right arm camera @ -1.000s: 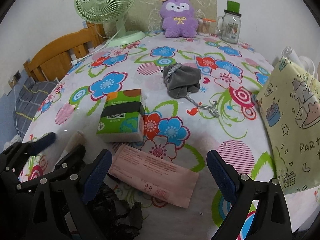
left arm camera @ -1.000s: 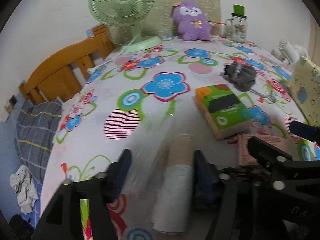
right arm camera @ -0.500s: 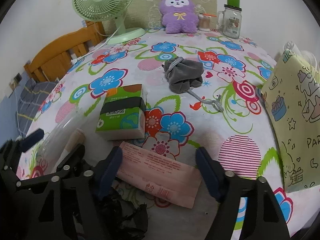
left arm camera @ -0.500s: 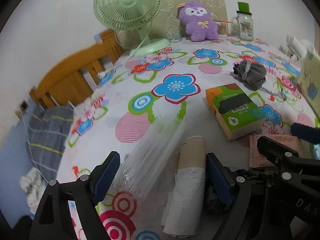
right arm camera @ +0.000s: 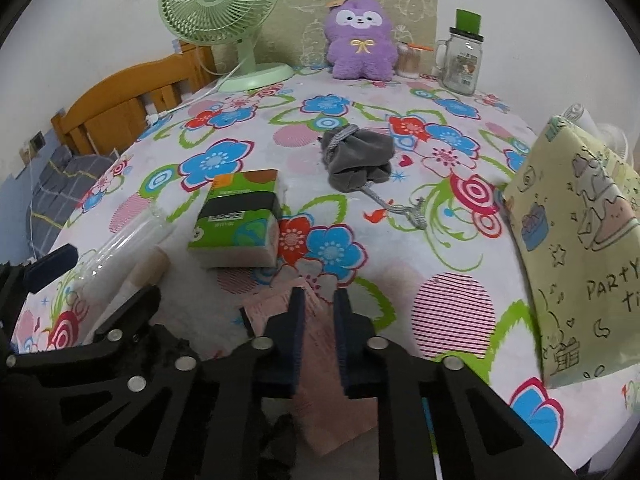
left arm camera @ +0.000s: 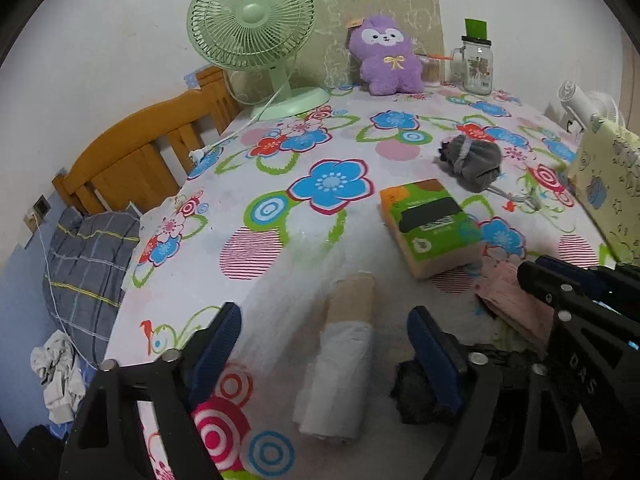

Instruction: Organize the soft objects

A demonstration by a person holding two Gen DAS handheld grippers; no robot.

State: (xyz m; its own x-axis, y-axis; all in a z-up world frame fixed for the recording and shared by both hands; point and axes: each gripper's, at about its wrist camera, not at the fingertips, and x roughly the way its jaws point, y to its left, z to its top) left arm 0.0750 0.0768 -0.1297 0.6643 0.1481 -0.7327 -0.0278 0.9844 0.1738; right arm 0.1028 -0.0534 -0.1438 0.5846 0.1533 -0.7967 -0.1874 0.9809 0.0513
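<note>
My right gripper [right arm camera: 319,322] is shut on a flat pink packet [right arm camera: 320,412] near the table's front edge; the packet also shows in the left wrist view [left arm camera: 516,300]. My left gripper [left arm camera: 324,342] is open around a white roll on a cardboard core [left arm camera: 340,364], with a clear plastic sleeve [left arm camera: 296,284] lying beside it. A green tissue pack [right arm camera: 240,216] lies mid-table. A grey drawstring pouch [right arm camera: 358,158] lies beyond it. A purple plush toy [right arm camera: 360,40] sits at the back.
A green desk fan [right arm camera: 224,12] and a glass jar [right arm camera: 462,60] stand at the back. A yellow party gift bag [right arm camera: 580,232] stands at the right. A crumpled black bag [left arm camera: 420,392] lies between the grippers. A wooden chair [left arm camera: 132,152] is at the left.
My right gripper has closed from wide open onto the pink packet. My left gripper has opened wider around the white roll and pulled back a little.
</note>
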